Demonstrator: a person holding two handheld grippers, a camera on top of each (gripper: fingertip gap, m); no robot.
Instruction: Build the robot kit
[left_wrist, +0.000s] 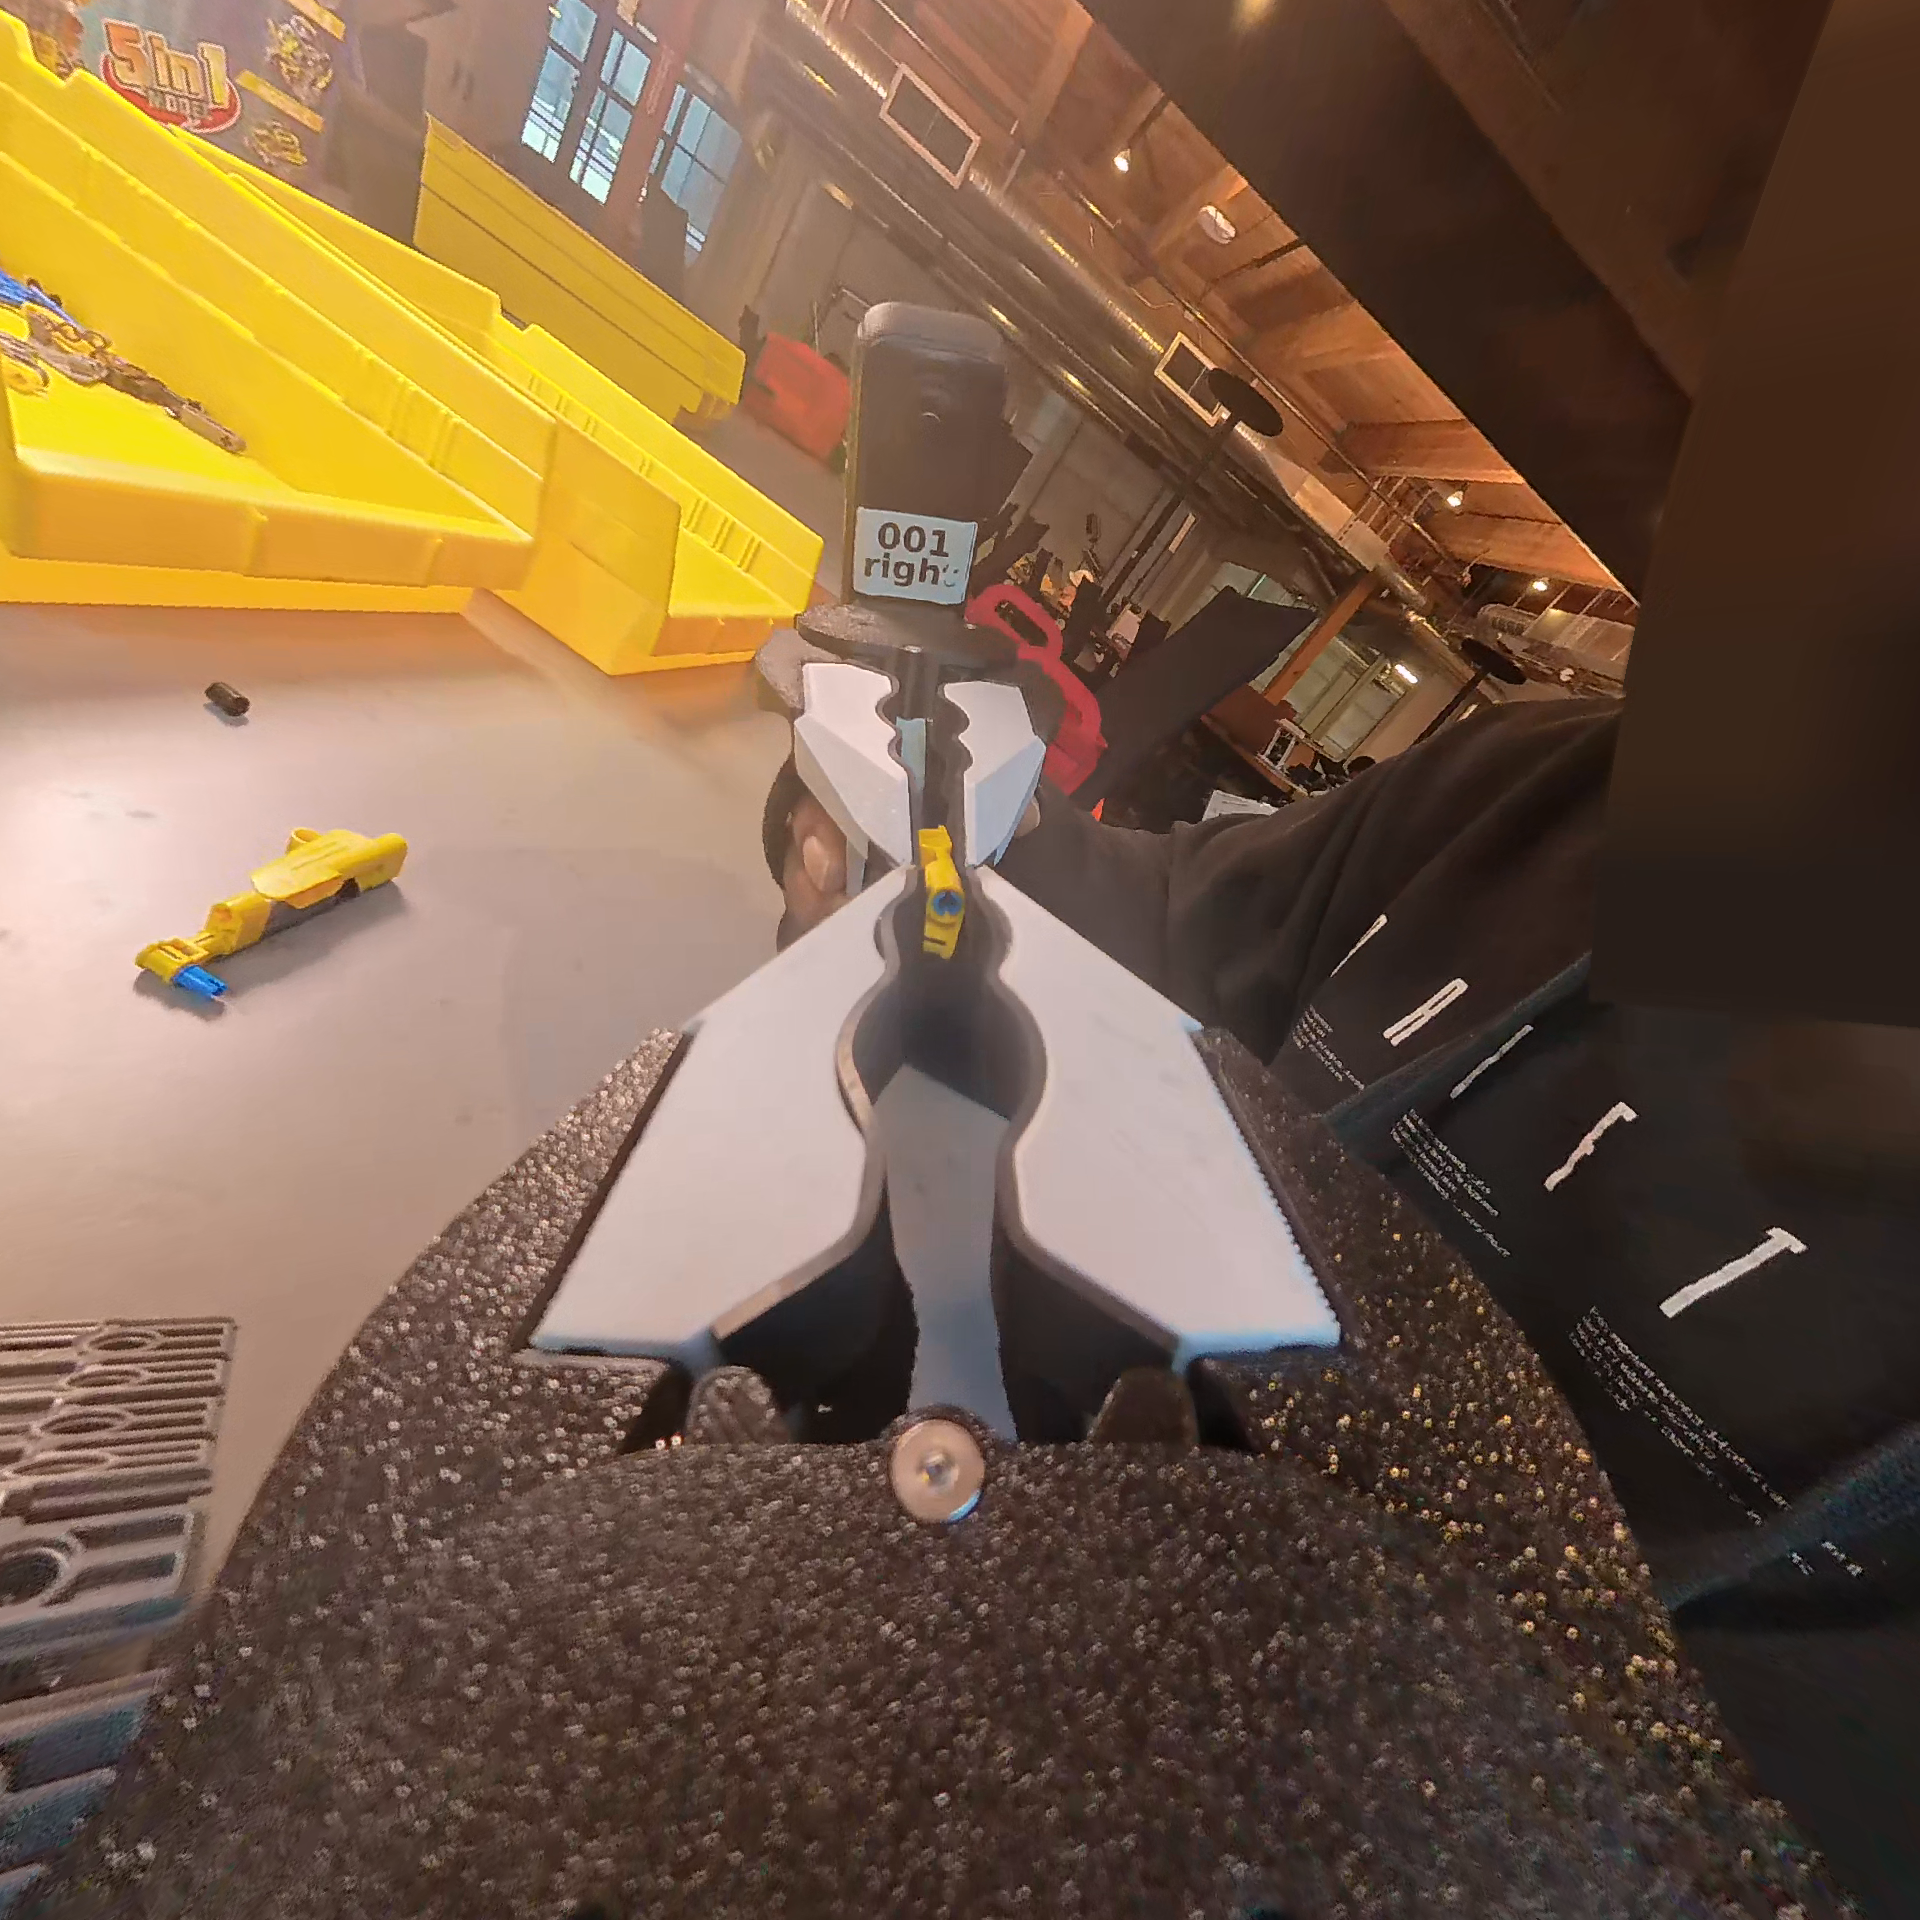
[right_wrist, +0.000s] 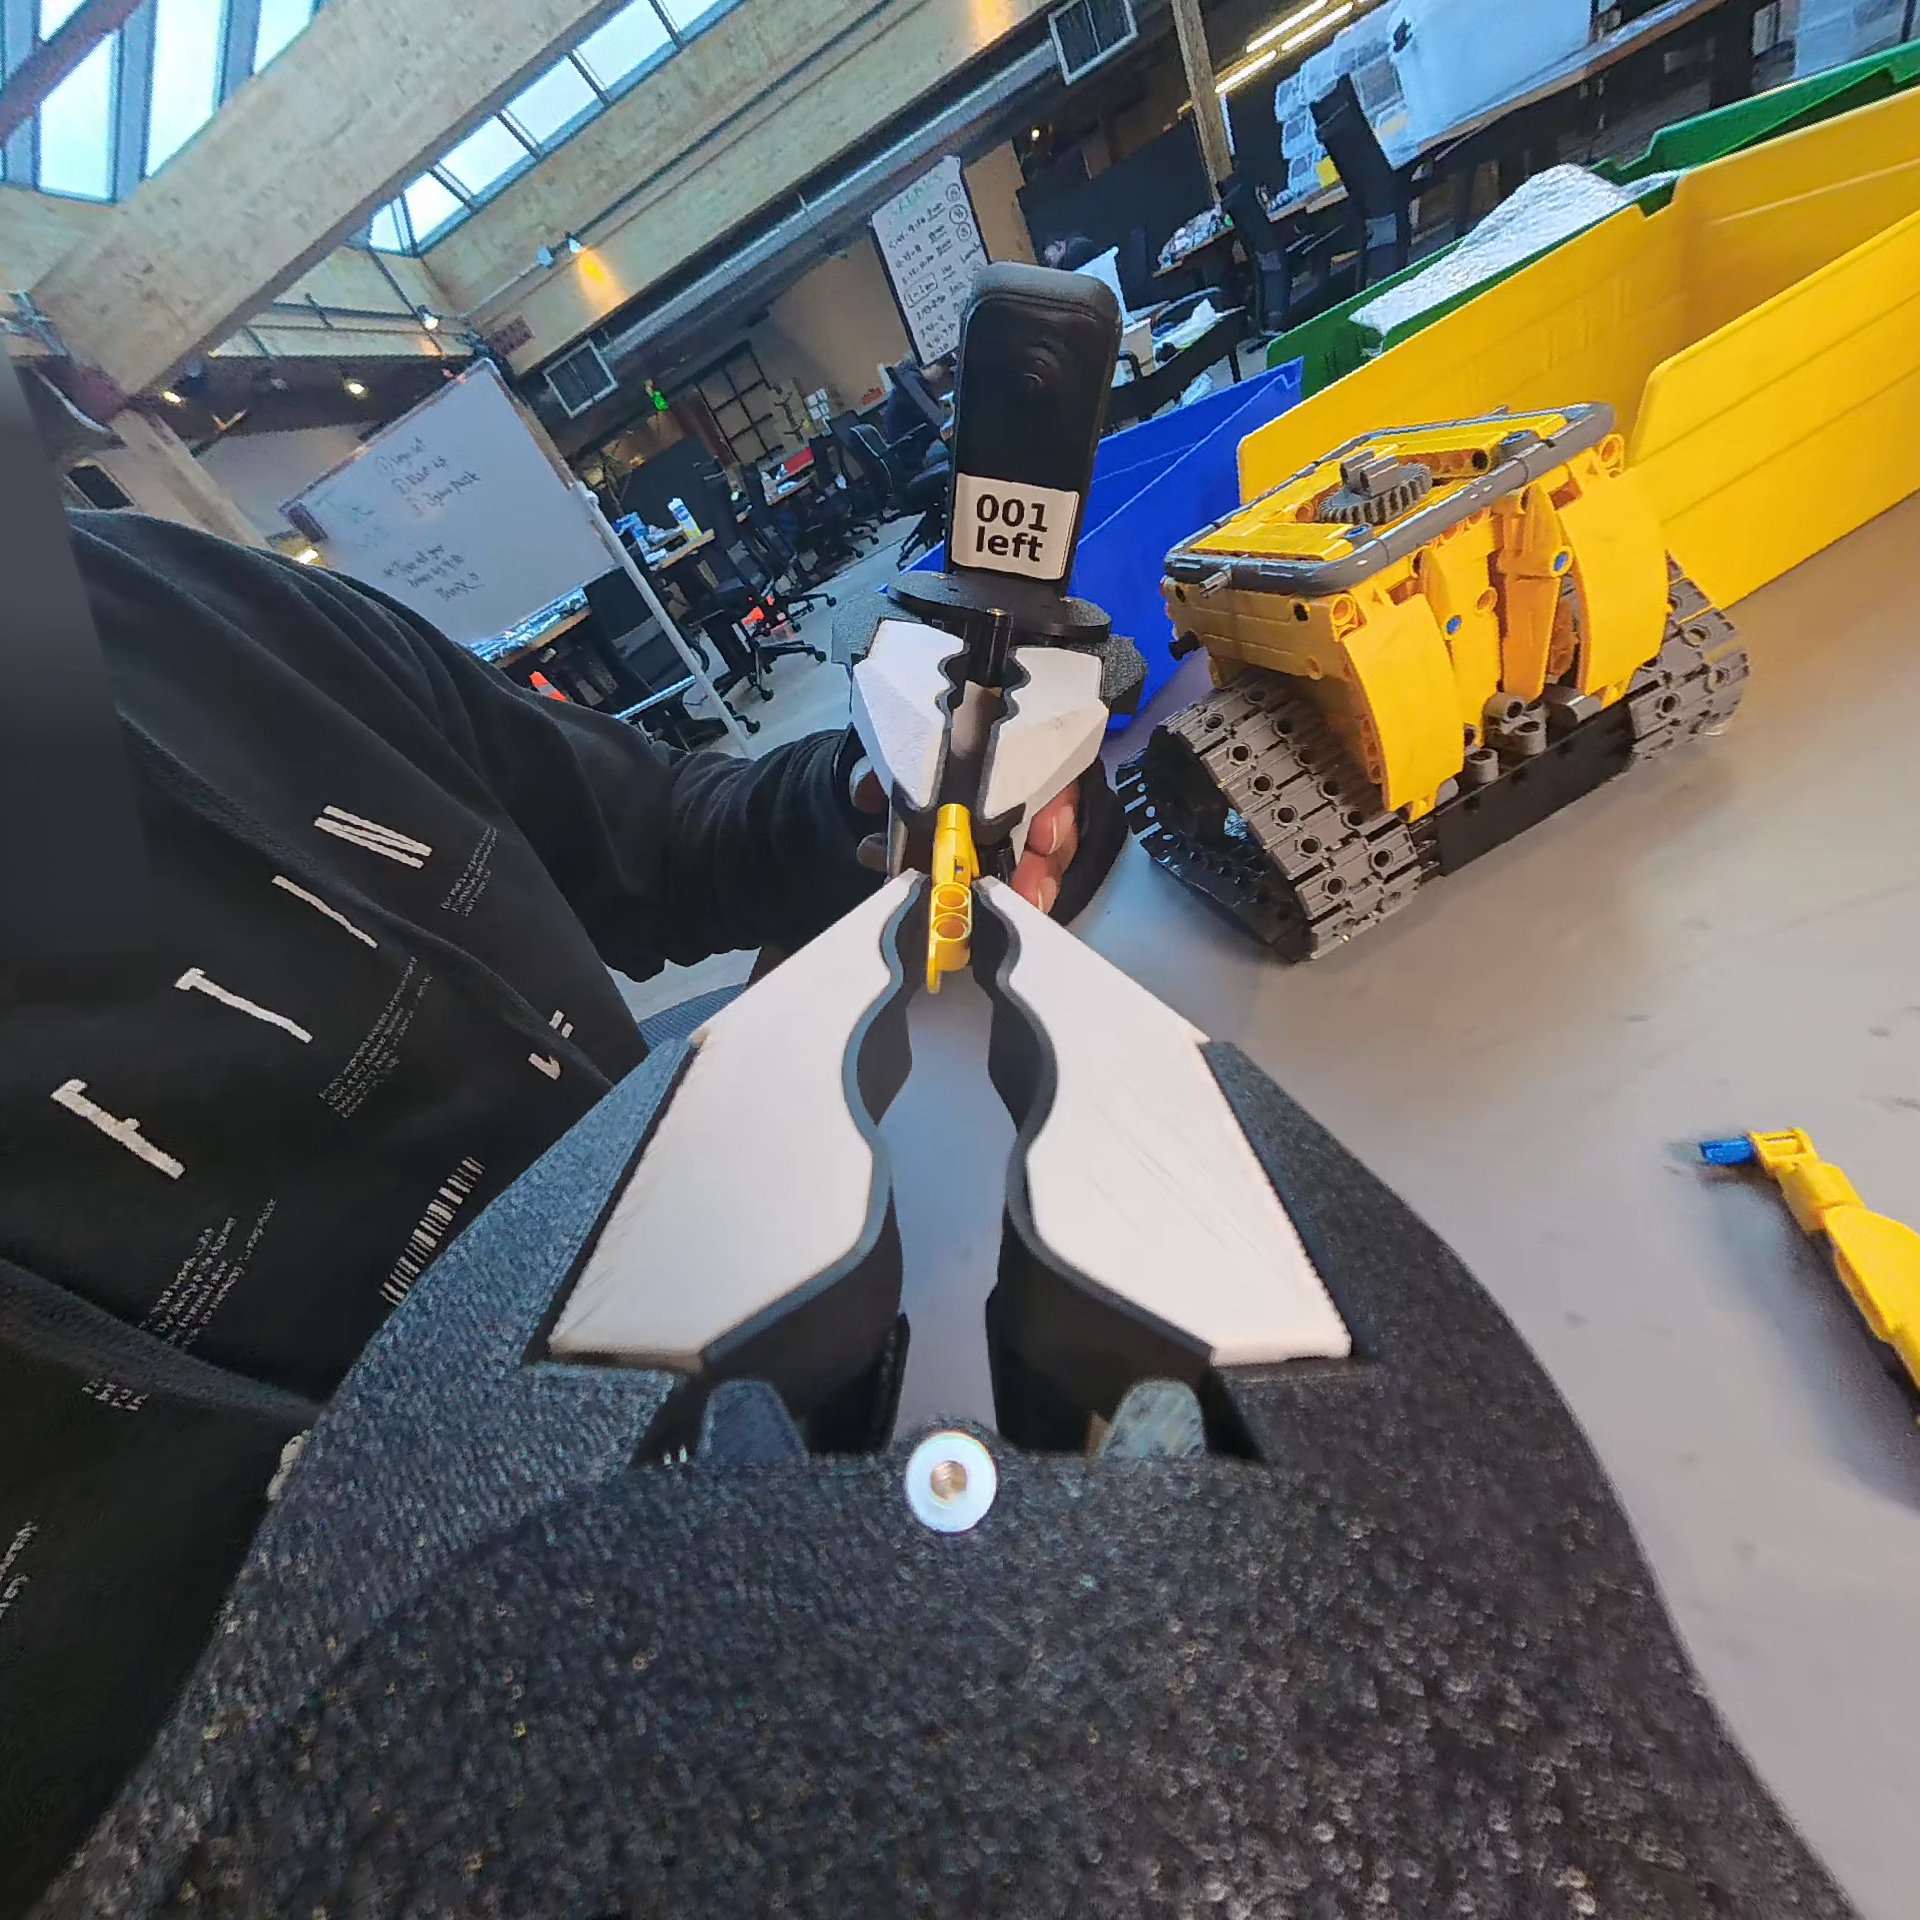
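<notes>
Tongs face each other tip to tip above the grey surface (left_wrist: 468, 1039), both pinching the same small yellow brick piece (left_wrist: 940, 894). The left tongs (left_wrist: 940, 878) are closed on its near end; the right tongs (right_wrist: 951, 899) are closed on the other end, so the piece hangs in the air between them. Each is gripped by a hand in a black sleeve: the right hand (left_wrist: 816, 847) shows behind its tongs in the left wrist view, the left hand (right_wrist: 1044, 842) in the right wrist view.

To the left, yellow bins (left_wrist: 343, 416) stand on the surface, one holding a loose dark and blue chain of parts (left_wrist: 94, 364). A yellow and blue brick assembly (left_wrist: 275, 899) lies flat before them, near a small black cylinder (left_wrist: 227, 699). To the right sits a yellow tracked brick vehicle (right_wrist: 1444, 665), beside a large yellow bin (right_wrist: 1714, 343) and a blue bin (right_wrist: 1184, 468).
</notes>
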